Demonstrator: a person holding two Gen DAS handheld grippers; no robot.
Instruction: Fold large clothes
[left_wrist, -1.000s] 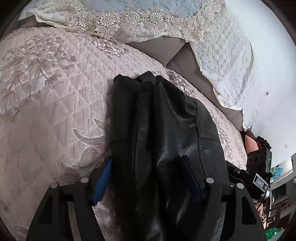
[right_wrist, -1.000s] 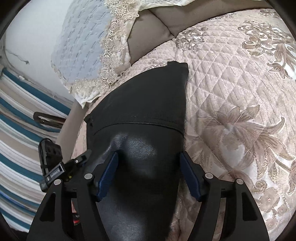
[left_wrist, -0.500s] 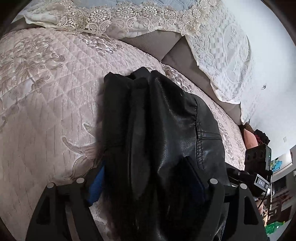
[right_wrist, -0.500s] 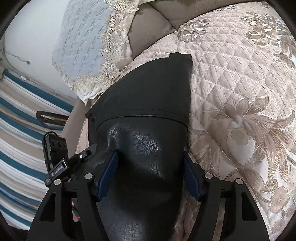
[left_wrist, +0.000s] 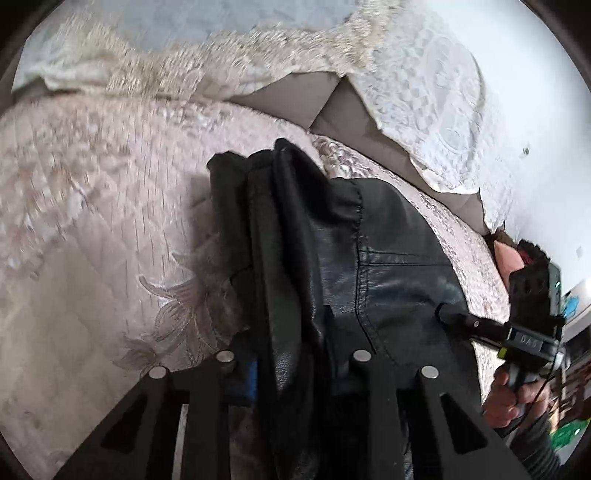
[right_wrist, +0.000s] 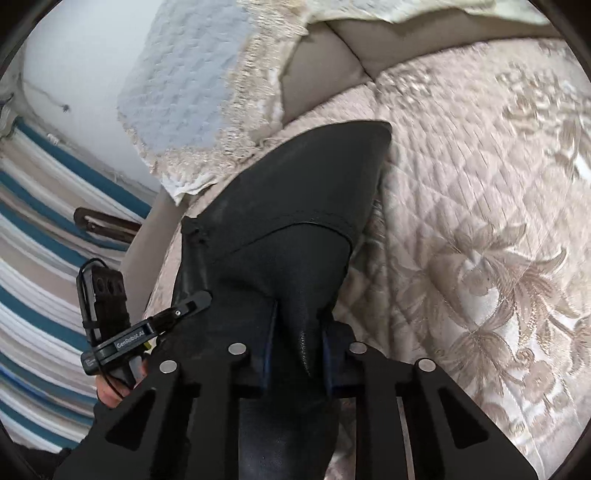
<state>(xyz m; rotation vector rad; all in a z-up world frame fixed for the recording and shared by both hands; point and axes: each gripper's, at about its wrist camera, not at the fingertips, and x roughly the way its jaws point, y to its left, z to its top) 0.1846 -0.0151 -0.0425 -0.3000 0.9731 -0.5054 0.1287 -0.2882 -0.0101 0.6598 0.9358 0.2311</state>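
Note:
A black leather jacket (left_wrist: 369, 258) lies folded lengthwise on a pink quilted sofa cover (left_wrist: 92, 240). My left gripper (left_wrist: 291, 362) is shut on a bunched edge of the jacket, its blue pads mostly hidden by the leather. My right gripper (right_wrist: 295, 354) is shut on the jacket's other end (right_wrist: 295, 240). The right gripper also shows at the right of the left wrist view (left_wrist: 517, 332), and the left gripper at the left of the right wrist view (right_wrist: 147, 332).
Lace-edged cushions (left_wrist: 184, 55) and a lace cover (left_wrist: 424, 92) lean on the grey sofa back (left_wrist: 288, 96). In the right wrist view a blue quilted cushion (right_wrist: 195, 74) and a striped blue and white cloth (right_wrist: 44, 277) lie to the left.
Both grippers have closed from wide open onto the jacket, pinching the leather into a ridge. The jacket's near part has bunched up and the views have shifted slightly.

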